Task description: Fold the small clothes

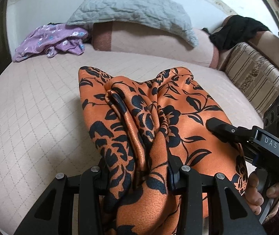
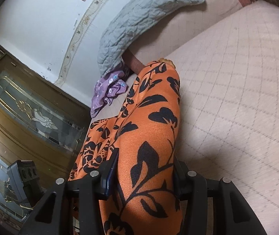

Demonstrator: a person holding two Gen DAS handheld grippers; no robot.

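On the left of the left wrist view, a crumpled purple floral garment (image 1: 50, 40) lies at the far edge of the pink quilted bedspread (image 1: 31, 105), close to the white wall. Right of it, a grey quilted pillow (image 1: 131, 12) leans over a pink bolster (image 1: 151, 43). In the middle, the orange cloth with black flowers (image 1: 180, 105) is bunched into ridges and spreads forward onto the bedspread; its near end runs between the fingers of the left gripper (image 1: 139, 178), which is clamped on a thick gather of it. Further right, one black finger of the right gripper (image 1: 220, 128) lies on the same cloth, and a hand (image 1: 256, 193) grips its handle at the lower right edge. Behind that, a striped cushion (image 1: 256, 74) and a black garment (image 1: 235, 30) sit at the far right. In the right wrist view, a wooden door with leaded glass (image 2: 28, 109) fills the left side, with the camera block of the other tool low in front of it. The purple garment (image 2: 106, 94) and grey pillow (image 2: 139, 17) lie towards the centre. The orange cloth (image 2: 151, 129) rises in a tall fold from the right gripper (image 2: 145, 180), whose fingers are clenched on it, and the bedspread (image 2: 237, 98) covers the right side.
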